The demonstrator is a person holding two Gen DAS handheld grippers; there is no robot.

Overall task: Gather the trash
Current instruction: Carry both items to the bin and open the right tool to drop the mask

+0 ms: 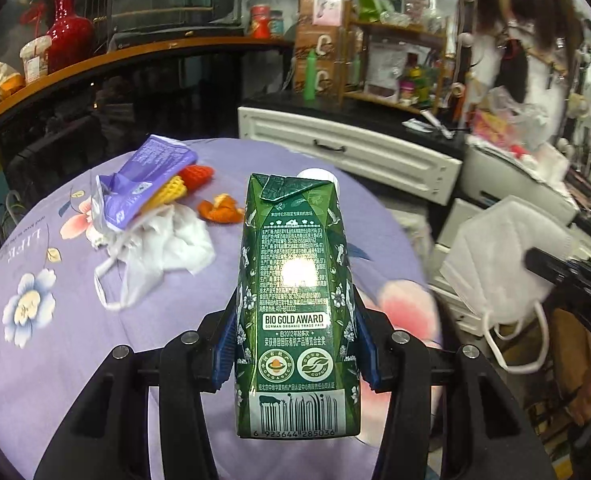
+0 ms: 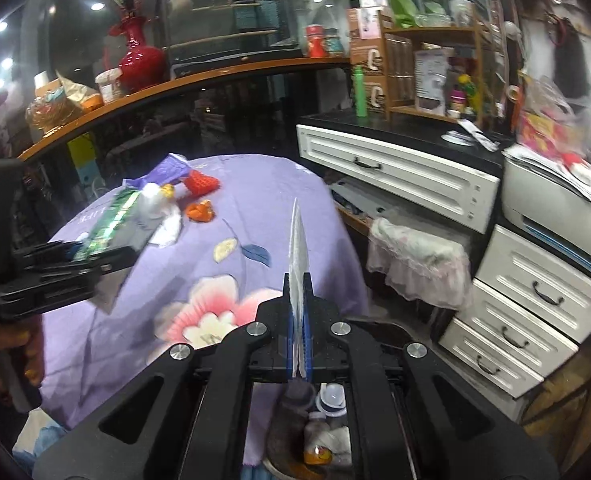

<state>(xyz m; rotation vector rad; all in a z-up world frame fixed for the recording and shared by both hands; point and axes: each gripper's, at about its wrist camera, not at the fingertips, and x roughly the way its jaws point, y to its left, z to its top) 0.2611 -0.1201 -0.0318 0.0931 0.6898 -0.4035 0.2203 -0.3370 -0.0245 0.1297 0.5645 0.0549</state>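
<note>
the left gripper [image 1: 295,344] is clamped on a green carton [image 1: 295,300], held upright above the near part of the purple table [image 1: 55,360]. the right gripper [image 2: 298,308] pinches a white mask [image 2: 298,248] edge-on, off the table's right side. far left on the table lie a purple wrapper [image 1: 151,176], white plastic bag [image 1: 163,248], orange peel [image 1: 221,210] and red and yellow foam nets [image 1: 191,184].
</note>
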